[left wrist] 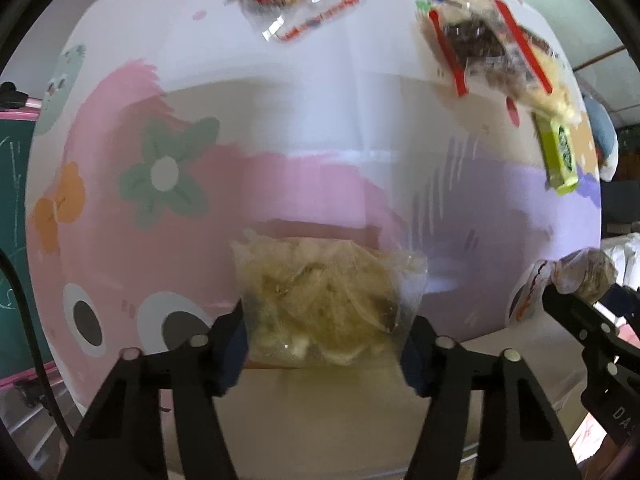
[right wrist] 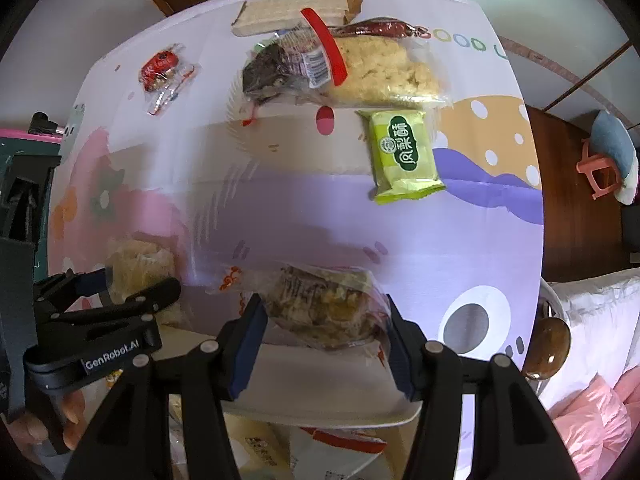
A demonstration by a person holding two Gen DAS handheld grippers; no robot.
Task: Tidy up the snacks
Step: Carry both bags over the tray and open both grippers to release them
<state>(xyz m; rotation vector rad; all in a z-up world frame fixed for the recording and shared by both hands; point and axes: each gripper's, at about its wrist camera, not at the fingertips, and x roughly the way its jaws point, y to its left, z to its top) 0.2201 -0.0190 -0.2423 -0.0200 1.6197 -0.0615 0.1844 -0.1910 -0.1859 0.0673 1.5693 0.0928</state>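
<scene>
My left gripper (left wrist: 326,344) points down over the patterned tablecloth (left wrist: 320,128), its pads pressed on both sides of a clear bag of pale yellow snacks (left wrist: 320,300). In the right wrist view the same bag (right wrist: 136,264) shows between the left gripper's black fingers (right wrist: 156,288) at the far left. My right gripper (right wrist: 324,336) is shut on a clear bag of brown and yellow snacks (right wrist: 324,304) near the table's front edge. The left wrist view shows this bag (left wrist: 580,276) bunched at the right gripper's tip.
At the far side lie a red-wrapped snack bag (right wrist: 160,68), a large clear bag with red strips (right wrist: 340,68), a green packet (right wrist: 404,156) and a pale flat pack (right wrist: 292,12). Boxes and packets (right wrist: 340,440) sit below the table's front edge. A pink stool (right wrist: 600,172) stands right.
</scene>
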